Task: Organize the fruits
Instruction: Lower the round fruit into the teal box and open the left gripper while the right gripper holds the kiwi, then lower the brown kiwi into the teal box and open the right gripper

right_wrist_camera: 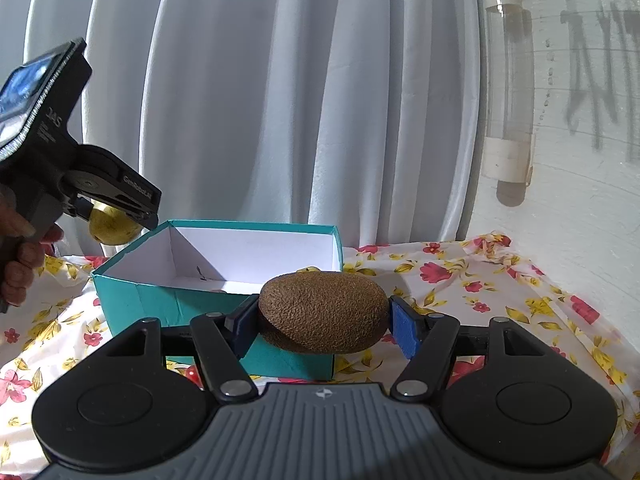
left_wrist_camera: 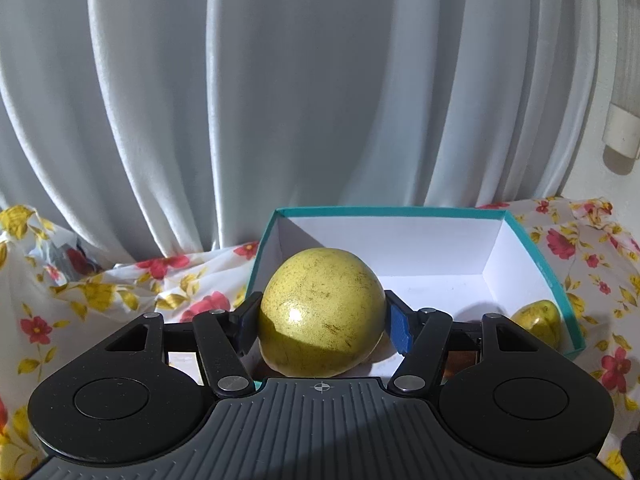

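In the left wrist view, we see the left gripper (left_wrist_camera: pixel 322 316) pinching a yellow-green round fruit (left_wrist_camera: pixel 320 312), speckled brown, with a pad pressed on each side of it. The fruit is held above the near part of an open teal box (left_wrist_camera: pixel 556 280) with a white inside. A second, smaller yellow fruit (left_wrist_camera: pixel 538 322) lies inside the box against its right wall, partly hidden by the gripper's linkage. The box rests on a floral cloth (left_wrist_camera: pixel 100 296) with red and yellow flowers that covers the surface, and pale grey curtains (left_wrist_camera: pixel 200 100) hang behind.

In the right wrist view, we see the right gripper (right_wrist_camera: pixel 324 322) pinching a brown, rough-skinned kiwi (right_wrist_camera: pixel 324 312) across its long axis, both pads touching its ends. The kiwi is held in front of the near right corner of the teal box (right_wrist_camera: pixel 136 300), outside it and above the cloth (right_wrist_camera: pixel 480 280). At the left edge, the left gripper (right_wrist_camera: pixel 116 220) appears from the side, gripped by a person's hand (right_wrist_camera: pixel 20 256), with the yellow-green fruit (right_wrist_camera: pixel 110 228) clamped in it above the box's far left corner. A small bit of yellow shows just over the kiwi's top, inside the box; we cannot tell what it is. A clear tube is fixed to the white wall at the right.
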### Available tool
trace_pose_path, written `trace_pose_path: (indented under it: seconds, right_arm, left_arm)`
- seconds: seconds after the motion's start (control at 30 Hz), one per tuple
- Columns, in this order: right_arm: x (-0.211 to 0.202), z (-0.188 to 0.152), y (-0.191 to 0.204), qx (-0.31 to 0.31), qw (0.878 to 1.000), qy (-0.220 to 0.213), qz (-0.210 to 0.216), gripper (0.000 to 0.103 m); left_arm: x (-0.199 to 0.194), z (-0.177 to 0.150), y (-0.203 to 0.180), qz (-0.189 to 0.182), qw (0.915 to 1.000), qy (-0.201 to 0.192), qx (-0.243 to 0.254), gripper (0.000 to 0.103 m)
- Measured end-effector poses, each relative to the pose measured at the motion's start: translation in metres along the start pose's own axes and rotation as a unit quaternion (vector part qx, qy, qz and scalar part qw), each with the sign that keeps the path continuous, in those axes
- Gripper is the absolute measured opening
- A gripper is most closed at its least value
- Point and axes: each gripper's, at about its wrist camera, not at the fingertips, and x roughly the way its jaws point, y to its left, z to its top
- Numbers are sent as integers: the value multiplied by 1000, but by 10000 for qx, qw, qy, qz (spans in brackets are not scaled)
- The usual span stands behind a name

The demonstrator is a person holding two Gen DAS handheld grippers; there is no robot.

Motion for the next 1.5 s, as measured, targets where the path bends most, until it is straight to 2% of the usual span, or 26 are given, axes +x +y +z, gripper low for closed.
trace_pose_path:
  seconds: [0.37, 0.57, 0.6, 0.67, 0.73, 0.8, 0.87, 0.93, 0.97, 1.1, 1.2, 1.37, 1.5]
  right_arm:
    - [-5, 2, -1, -37, 9998, 8, -204, 67]
    - [-9, 3, -1, -23, 9995, -3, -327, 67]
    - [-9, 4, -2, -17, 9994, -10, -348, 67]
    - [-9, 4, -2, -22, 9992, -24, -390, 67]
    - [-11, 5, -1, -16, 9991, -42, -414, 67]
    - [-12, 7, -1, -16, 9990, -68, -435, 67]
    - [-13, 9, -2, -26, 9990, -98, -444, 67]
    - [-14, 11, -2, -38, 9989, -136, -456, 67]
    - [-15, 12, -3, -40, 9988, -152, -460, 67]
    - [-14, 18, -3, -44, 9987, -231, -444, 67]
    - [-11, 23, -2, -54, 9987, -294, -405, 67]
    - [1, 30, 4, -182, 9985, -416, -302, 67]
    - [21, 31, 13, -256, 9991, -307, -141, 67]
  left_arm:
    - [65, -18, -17, -97, 9987, 482, 118, 68]
    - [86, -28, -24, -184, 9955, 908, 181, 68]
    - [86, -29, -25, -169, 9959, 865, 212, 67]
    - [81, -28, -26, -238, 9964, 760, 280, 71]
    - [75, -26, -26, -131, 9978, 574, 310, 79]
    - [67, -22, -22, -52, 9984, 486, 280, 81]
    - [54, -18, -11, -98, 9989, 453, 89, 84]
    - [32, -15, 3, -39, 9994, 325, -135, 96]
    - [19, -16, 10, 26, 9994, 217, -251, 99]
    - [-30, -26, 29, 75, 9989, -131, -442, 103]
    - [-50, -37, 30, 115, 9993, -87, -332, 103]
    - [-64, -50, 33, 69, 9990, 19, -437, 103]
    - [-75, -59, 37, 141, 9989, 25, -451, 103]
